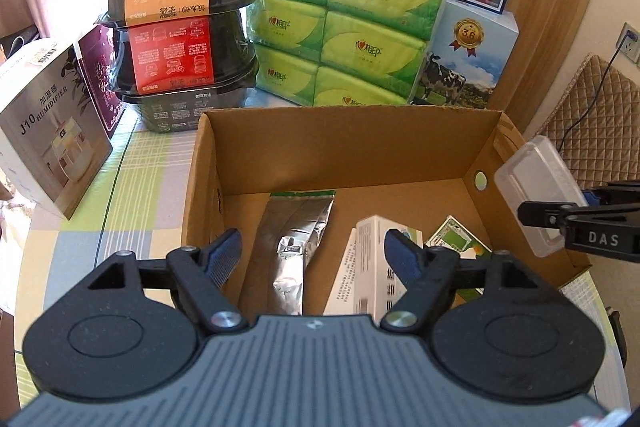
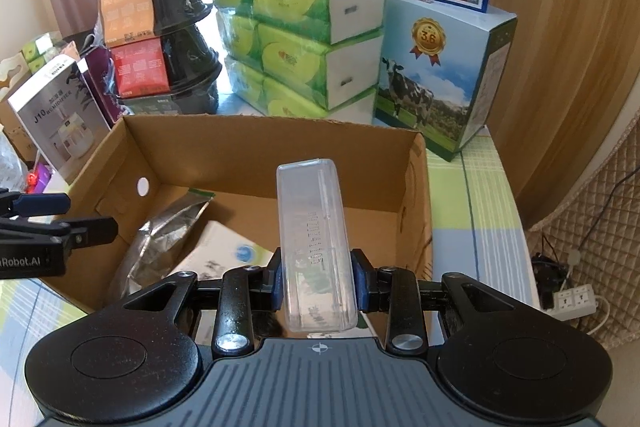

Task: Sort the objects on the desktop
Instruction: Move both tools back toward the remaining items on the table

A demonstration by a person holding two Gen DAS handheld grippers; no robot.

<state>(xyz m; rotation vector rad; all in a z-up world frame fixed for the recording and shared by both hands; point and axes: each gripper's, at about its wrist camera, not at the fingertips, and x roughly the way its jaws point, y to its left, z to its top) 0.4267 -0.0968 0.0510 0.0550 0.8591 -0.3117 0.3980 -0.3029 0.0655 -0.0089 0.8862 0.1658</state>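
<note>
Pinched low in the right gripper (image 2: pixel 316 283), the clear plastic case (image 2: pixel 316 247) hung over the cardboard box (image 2: pixel 256 151) at frame centre; it risked pivoting loose. Left gripper (image 1: pixel 314 253) stood spread, empty.

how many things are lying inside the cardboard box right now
3 visible: a silver foil pouch at the left, a white carton in the middle, a small green-and-white packet at the right. The left gripper may hide more.

A checked tablecloth (image 1: pixel 120 163) carries the cardboard box (image 1: pixel 340 147), tissue packs (image 1: pixel 340 27), stacked bowls (image 1: pixel 184 27) and cartons.
</note>
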